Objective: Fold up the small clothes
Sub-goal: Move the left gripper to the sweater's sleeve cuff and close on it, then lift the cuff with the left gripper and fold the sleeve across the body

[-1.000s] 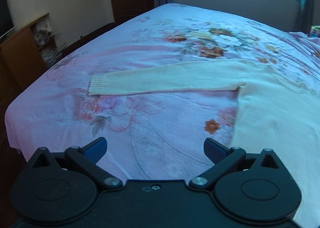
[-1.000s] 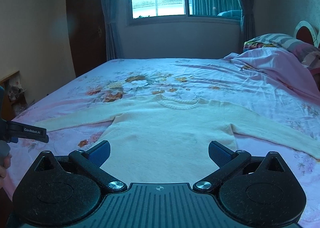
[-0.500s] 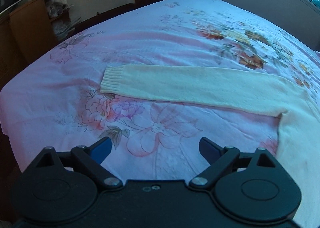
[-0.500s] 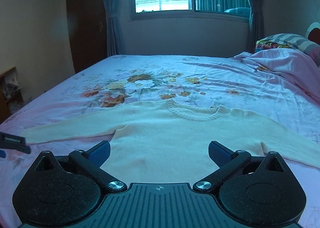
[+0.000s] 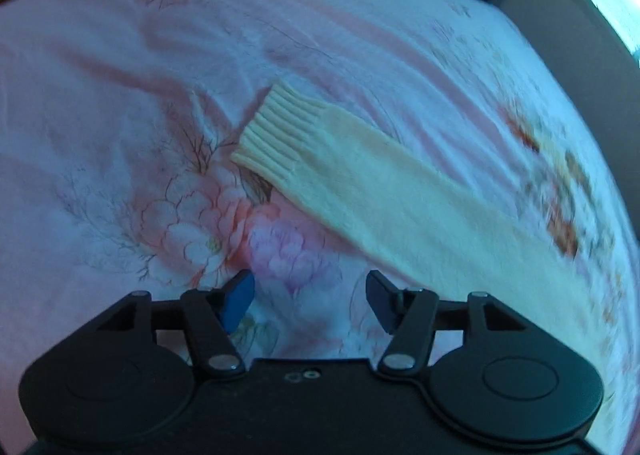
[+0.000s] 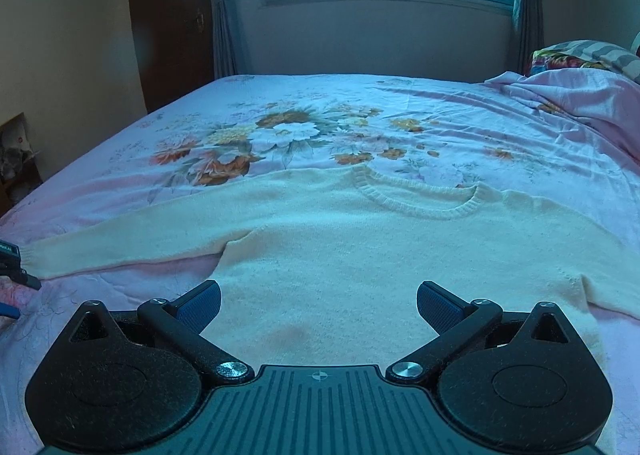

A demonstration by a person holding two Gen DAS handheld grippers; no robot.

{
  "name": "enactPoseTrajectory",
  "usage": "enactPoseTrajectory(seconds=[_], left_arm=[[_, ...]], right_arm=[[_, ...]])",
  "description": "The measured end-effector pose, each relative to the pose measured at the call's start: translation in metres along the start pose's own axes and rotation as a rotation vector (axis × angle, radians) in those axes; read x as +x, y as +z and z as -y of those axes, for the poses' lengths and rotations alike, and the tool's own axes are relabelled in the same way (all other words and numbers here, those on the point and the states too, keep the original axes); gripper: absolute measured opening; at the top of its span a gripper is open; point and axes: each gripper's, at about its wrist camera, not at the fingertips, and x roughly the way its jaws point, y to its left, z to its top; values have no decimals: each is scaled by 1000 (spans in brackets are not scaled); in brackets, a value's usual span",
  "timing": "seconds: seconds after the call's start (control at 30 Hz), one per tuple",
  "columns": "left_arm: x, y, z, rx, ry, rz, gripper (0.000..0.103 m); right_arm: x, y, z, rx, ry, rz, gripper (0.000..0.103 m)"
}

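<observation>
Now the cream sweater (image 6: pixel 340 255) lies flat on the bed (image 6: pixel 460 127). Its sleeve (image 5: pixel 380 179) runs diagonally from lower right up to the ribbed cuff (image 5: pixel 280 131) at frame centre, above the left gripper (image 5: pixel 310 301), whose jaws are closing on nothing. The right gripper (image 6: pixel 318 305) hovers over the hem, jaws wide, farther from that cuff.

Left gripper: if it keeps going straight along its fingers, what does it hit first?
Probably the floral bedsheet, not the sweater. The left gripper points down at bare sheet; the sweater's ribbed cuff lies farther ahead and the sleeve passes to the right. Its jaws are closing with nothing between them. Depth is unclear.
</observation>
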Motion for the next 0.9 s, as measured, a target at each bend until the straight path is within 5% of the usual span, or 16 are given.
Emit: enactPoseTrajectory(seconds=[0.23, 0.37, 0.47, 0.6, 0.73, 0.9], left_arm=[[22, 25, -10, -166, -105, 58, 50], [33, 35, -12, -202, -134, 82, 4], [34, 38, -11, -207, -128, 104, 2], [5, 41, 40, -15, -170, 206, 1], [-41, 27, 136, 265, -318, 273, 1], [-83, -54, 252, 620, -560, 184, 1]], right_arm=[[10, -3, 1, -10, -19, -12, 103], [12, -4, 4, 1, -27, -21, 103], [11, -5, 6, -1, -34, -20, 103], [8, -6, 13, 7, -48, -22, 103], [0, -6, 24, 27, -55, -18, 103], [-16, -8, 44, 57, -80, -7, 103]])
